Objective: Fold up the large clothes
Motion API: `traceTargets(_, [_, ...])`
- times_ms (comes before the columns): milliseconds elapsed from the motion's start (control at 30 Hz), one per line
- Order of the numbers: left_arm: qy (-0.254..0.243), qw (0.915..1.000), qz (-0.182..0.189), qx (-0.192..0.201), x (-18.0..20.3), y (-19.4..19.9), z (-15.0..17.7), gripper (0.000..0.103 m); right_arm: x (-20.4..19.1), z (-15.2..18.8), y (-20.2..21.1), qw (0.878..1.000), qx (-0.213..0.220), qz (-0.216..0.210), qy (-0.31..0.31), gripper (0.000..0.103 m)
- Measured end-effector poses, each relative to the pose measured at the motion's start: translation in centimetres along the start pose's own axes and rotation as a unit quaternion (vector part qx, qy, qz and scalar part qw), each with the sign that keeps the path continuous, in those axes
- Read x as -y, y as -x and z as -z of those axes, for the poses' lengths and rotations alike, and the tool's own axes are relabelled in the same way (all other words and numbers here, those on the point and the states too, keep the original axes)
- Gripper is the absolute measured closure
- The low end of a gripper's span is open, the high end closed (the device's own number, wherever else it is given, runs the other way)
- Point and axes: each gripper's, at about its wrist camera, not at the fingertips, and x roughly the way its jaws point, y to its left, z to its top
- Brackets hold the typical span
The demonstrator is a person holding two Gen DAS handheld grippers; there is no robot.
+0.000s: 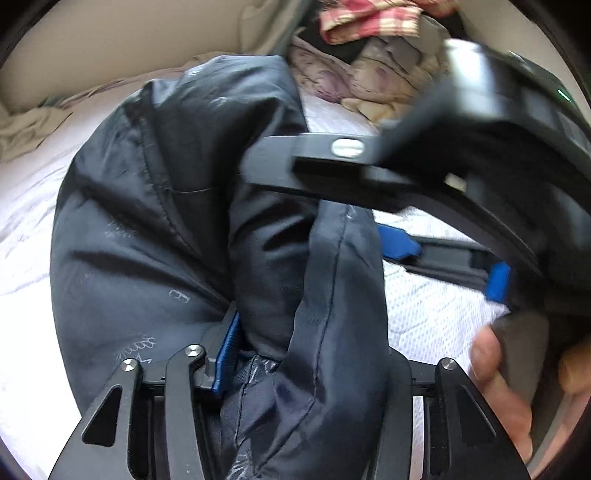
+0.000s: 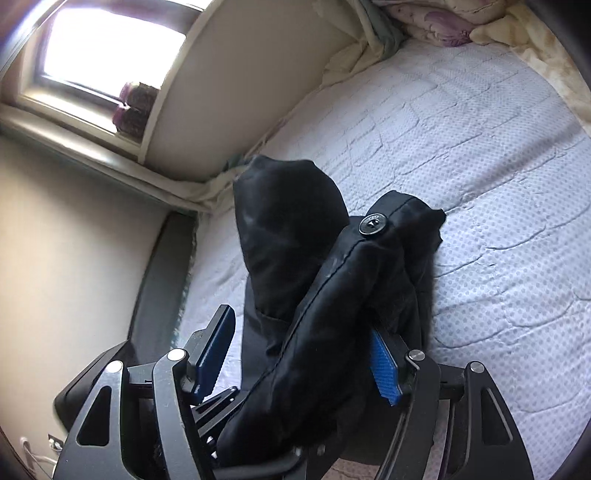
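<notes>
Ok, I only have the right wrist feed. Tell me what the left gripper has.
Observer: The left gripper has puffy folds of the dark jacket filling the gap between its fingers. I cannot tell whether it is clamped.
Operator: Say how my right gripper looks from there.
Observer: The right gripper reaches in from the right, jaws apart, with the jacket passing between them.
Operator: Report anything beyond the jacket.
Observer: A red plaid garment lies on a pile at the far end of the bed.
</notes>
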Motion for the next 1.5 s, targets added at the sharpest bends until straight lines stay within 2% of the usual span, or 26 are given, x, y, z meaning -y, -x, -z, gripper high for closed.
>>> traceTargets(100, [-0.021,0.9997,0.013,-0.005,0.1,-0.1,0.1,0.044,0.9,-0.5,-0.8,1.0,-0.017,0.001,-0.011,0.037])
traceTargets(167, [-0.026,0.9995,0.018,-0.008,0.3,-0.3,0.0,0.04,1.6,-0.8,-1.3,1.0,-0.026,0.001,-0.014,0.046])
traceTargets(233, [-0.026,0.9994,0.02,-0.013,0.0,-0.2,0.0,0.04,2.2,-1.0,-1.8,0.999,-0.031,0.012,-0.016,0.063])
traceTargets(333, [-0.03,0.9987,0.035,-0.022,-0.6,0.8,0.1,0.04,2.3,-0.7,-2.2,0.999,-0.032,0.029,-0.011,0.073])
traceTargets(433, [-0.041,0.9967,0.066,-0.023,-1.5,3.0,0.6,0.04,2.1,-0.6,-2.5,0.999,-0.03,0.043,-0.001,0.076])
traceTargets(500, [-0.055,0.9946,0.087,-0.012,-2.2,5.3,1.4,0.04,2.1,-0.6,-2.5,0.999,-0.027,0.046,0.001,0.077])
traceTargets(600, [-0.075,0.9922,0.099,0.017,-3.8,8.1,2.8,0.036,2.3,-0.5,-2.3,0.999,-0.025,0.048,-0.003,0.077])
traceTargets(667, [-0.073,0.9931,0.084,0.04,-5.1,9.1,3.6,0.036,2.2,-0.3,-2.2,0.999,-0.023,0.048,-0.007,0.077])
traceTargets(767, [-0.05,0.9965,0.024,0.063,-7.9,8.4,4.4,0.04,2.4,-0.2,-2.0,0.998,-0.021,0.05,-0.011,0.077])
traceTargets(867, [-0.012,0.9979,0.025,0.058,-10.5,6.2,4.2,0.04,2.5,-0.1,-1.8,0.998,-0.024,0.053,-0.011,0.077])
traceTargets(967, [-0.014,0.9971,0.04,0.063,-10.4,4.8,4.3,0.04,2.2,-0.1,-1.5,0.998,-0.02,0.063,-0.009,0.07])
traceTargets(1000, [-0.022,0.9972,0.036,0.061,-10.0,4.3,4.3,0.04,2.1,-0.1,-1.4,0.997,-0.018,0.069,-0.009,0.065])
traceTargets(1033, [-0.032,0.9975,0.028,0.057,-9.7,3.8,4.6,0.04,2.0,-0.1,-1.2,0.997,-0.014,0.075,-0.008,0.055])
traceTargets(1133, [-0.052,0.997,0.014,0.055,-8.7,3.3,4.4,0.04,1.2,-0.3,-0.7,0.997,-0.004,0.074,-0.003,0.039])
traceTargets(1233, [-0.05,0.9974,0.013,0.051,-8.6,2.7,4.3,0.04,0.2,-0.3,-0.7,0.998,-0.003,0.065,0.008,0.031])
traceTargets(1333, [-0.057,0.9971,0.0,0.05,-8.0,2.2,4.3,0.04,-1.5,0.1,-1.5,0.996,-0.014,0.085,0.033,0.027])
traceTargets(1500, [-0.072,0.996,-0.017,0.05,-7.3,1.7,4.8,0.039,-4.5,1.3,-3.1,0.985,-0.031,0.137,0.098,0.027])
